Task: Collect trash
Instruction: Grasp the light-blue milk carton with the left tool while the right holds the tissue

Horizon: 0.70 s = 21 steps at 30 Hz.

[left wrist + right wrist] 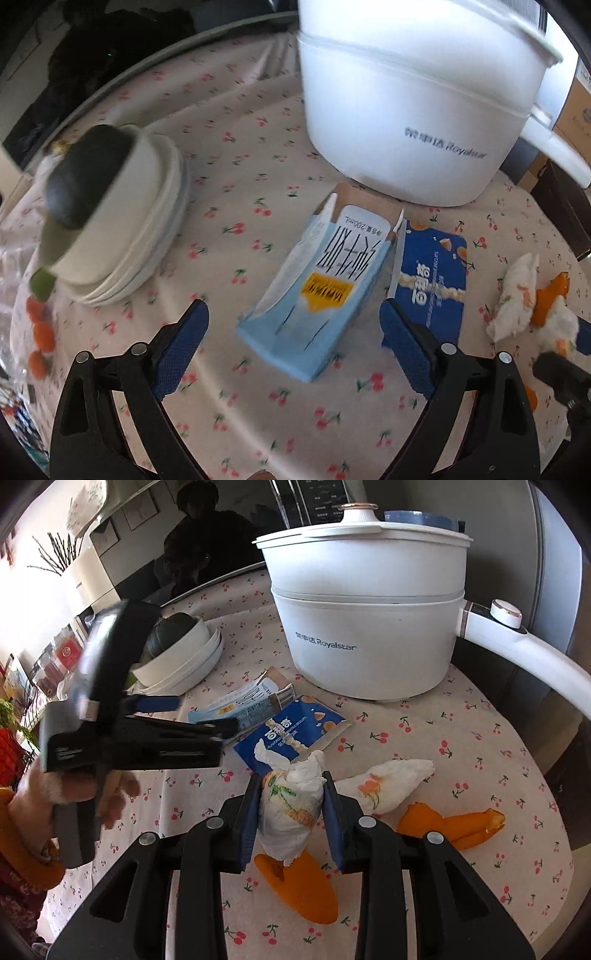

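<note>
Pinching a crumpled printed tissue (pixel 291 812), my right hand-held gripper (pixel 291 808) shows orange peel (pixel 303 886) beneath it, while my left hand-held gripper (pixel 293 325) hangs spread before the milk carton (pixel 317 291).

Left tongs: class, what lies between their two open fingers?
In the left wrist view, the light-blue milk carton lies on the cloth between the open left tongs, ungripped.

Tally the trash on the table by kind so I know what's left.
Crumpled napkins: 2, one shut in the right gripper, one lying loose
Orange peel pieces: 2
Milk carton: 1
Blue snack wrapper: 1
Total: 6
</note>
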Motion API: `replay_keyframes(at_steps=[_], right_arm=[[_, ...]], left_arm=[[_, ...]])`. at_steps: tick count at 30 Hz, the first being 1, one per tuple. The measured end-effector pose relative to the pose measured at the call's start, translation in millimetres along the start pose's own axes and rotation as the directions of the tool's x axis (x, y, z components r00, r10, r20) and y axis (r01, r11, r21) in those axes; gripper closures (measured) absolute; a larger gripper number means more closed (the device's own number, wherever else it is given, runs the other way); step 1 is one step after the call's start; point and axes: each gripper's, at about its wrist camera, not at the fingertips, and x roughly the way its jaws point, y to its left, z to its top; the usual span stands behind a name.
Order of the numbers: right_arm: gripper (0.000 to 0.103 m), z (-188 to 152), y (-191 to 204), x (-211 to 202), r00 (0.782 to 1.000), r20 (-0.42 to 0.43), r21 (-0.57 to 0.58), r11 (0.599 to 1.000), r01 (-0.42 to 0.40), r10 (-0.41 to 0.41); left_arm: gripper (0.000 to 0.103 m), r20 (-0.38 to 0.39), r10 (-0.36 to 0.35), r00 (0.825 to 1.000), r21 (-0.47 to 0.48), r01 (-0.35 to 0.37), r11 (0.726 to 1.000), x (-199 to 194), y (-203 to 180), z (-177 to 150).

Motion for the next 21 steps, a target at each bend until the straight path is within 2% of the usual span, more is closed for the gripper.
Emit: replay_keyframes(at_steps=[3, 7, 8, 9, 14, 17, 21], right_arm=[[0.071, 0, -6, 2, 1.0, -0.002, 0.012, 1.0, -0.002, 0.002], [0.071, -4, -12, 4, 1.0, -0.012, 0.021, 1.0, 0.007, -0.007], [0.071, -4, -13, 3, 1.0, -0.013, 0.025, 1.0, 0.006, -0.006], [0.071, -4, -14, 1, 1.0, -0.012, 0.03, 1.0, 0.005, -0.005], [0.071, -3, -5, -23, 1.0, 0.017, 0.036, 0.999, 0.005, -0.005], [0.071, -6, 6, -48, 0.999, 0.046, 0.031, 1.0, 0.003, -0.005], [0.071, -15, 18, -82, 0.996, 0.088, 0.025, 1.0, 0.008, -0.01]], left_arm=[[0.024, -0.042, -0.013, 0.999, -0.012, 0.013, 1.0, 19, -1, 7], [0.035, -0.039, -0.075, 0.996, -0.108, 0.07, 0.992, 25, 10, 7], [0.045, -0.029, -0.072, 0.997, -0.126, 0.068, 0.99, 22, 12, 4], [0.048, -0.03, -0.076, 0.997, -0.146, 0.071, 0.987, 19, 15, 0], [0.049, -0.015, -0.059, 0.998, -0.267, 0.053, 0.962, -8, 32, -28], [0.049, 0.022, -0.049, 0.999, -0.341, 0.054, 0.939, -39, 40, -51], [0.049, 0.095, -0.042, 0.995, -0.442, 0.08, 0.893, -89, 47, -84]])
